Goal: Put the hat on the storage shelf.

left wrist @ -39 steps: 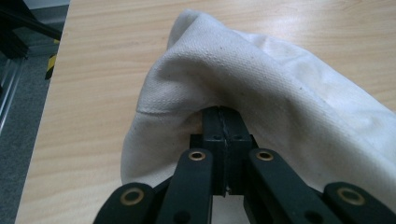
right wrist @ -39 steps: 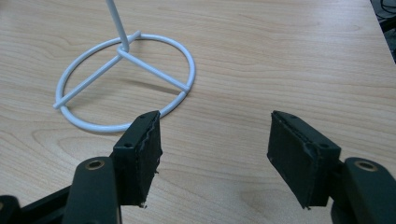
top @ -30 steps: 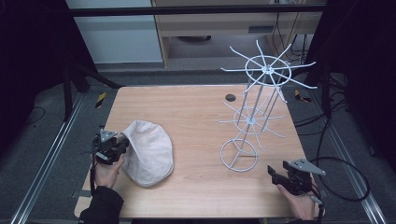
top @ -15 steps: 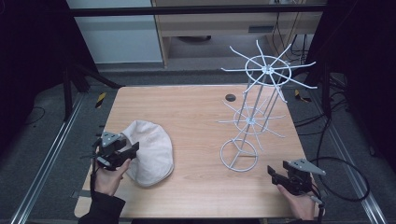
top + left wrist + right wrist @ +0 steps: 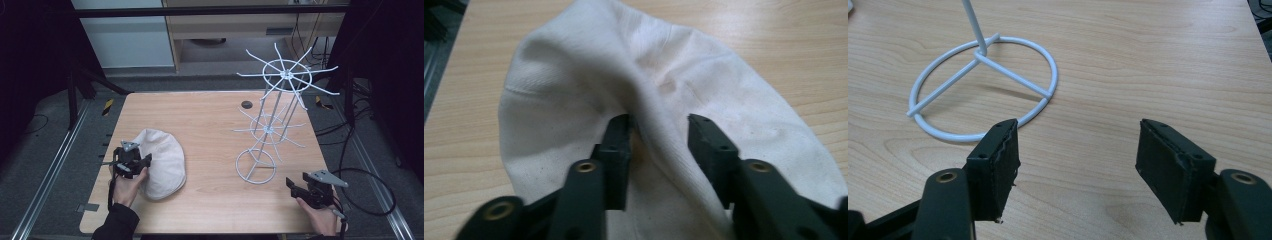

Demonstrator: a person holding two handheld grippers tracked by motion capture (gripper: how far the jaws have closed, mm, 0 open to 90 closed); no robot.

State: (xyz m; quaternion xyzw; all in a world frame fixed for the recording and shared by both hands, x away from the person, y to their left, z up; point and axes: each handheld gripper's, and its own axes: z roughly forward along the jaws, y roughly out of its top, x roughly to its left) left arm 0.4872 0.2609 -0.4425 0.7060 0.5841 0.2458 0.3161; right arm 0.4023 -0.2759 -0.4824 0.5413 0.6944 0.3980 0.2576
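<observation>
A white fabric cap (image 5: 162, 167) lies flat on the left part of the wooden table (image 5: 210, 120). My left gripper (image 5: 146, 161) reaches over its near-left side. In the left gripper view the jaws (image 5: 659, 125) straddle a raised fold of the cap (image 5: 574, 75); they have just been closing, and a gap still shows at the right pad. My right gripper (image 5: 291, 186) rests at the front right corner, open and just opening a little further, with bare wood between its fingertips (image 5: 1078, 145). A white wire rack (image 5: 272, 105) stands at the right, its ring base (image 5: 983, 85) just ahead of the right jaws.
A small dark disc (image 5: 246, 104) lies on the table behind the rack. The rack's thin arms spread wide at two heights. Metal rails run along both sides of the table, and cables lie on the floor to the right.
My left gripper has moved right from the cap's edge onto the cap; its jaws spread wide and then narrowed around a fold. The right hand has stayed where it was.
</observation>
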